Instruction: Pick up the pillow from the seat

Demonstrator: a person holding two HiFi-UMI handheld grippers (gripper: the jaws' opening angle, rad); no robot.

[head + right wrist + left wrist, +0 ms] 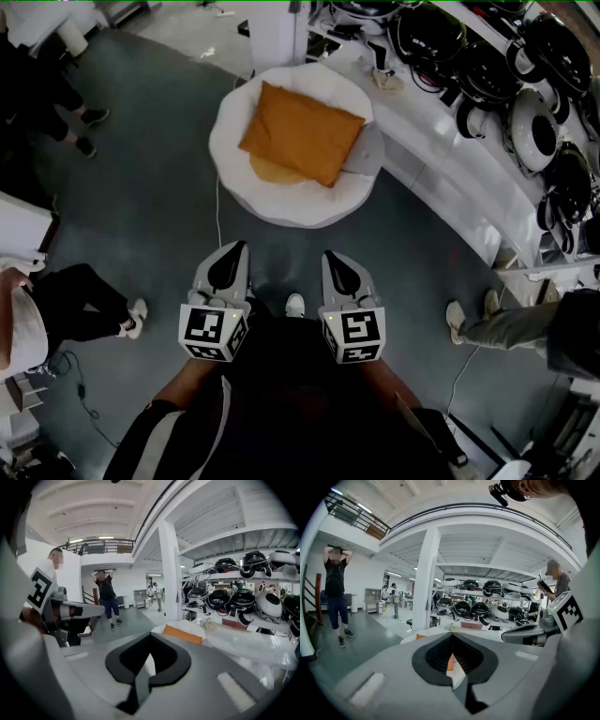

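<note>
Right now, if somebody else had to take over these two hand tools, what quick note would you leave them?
Left gripper: jaws shut, empty, held short of the seat.
Right gripper: the same, beside it.
Pillow: orange, lying on the round white seat straight ahead, untouched.
Done: nothing yet.
Left: move in, open the jaws, grip the pillow and lift it off.

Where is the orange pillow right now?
In the head view the pillow lies on the white seat at upper centre, ahead of the left gripper and right gripper, with the helmet shelf to its right.
</note>
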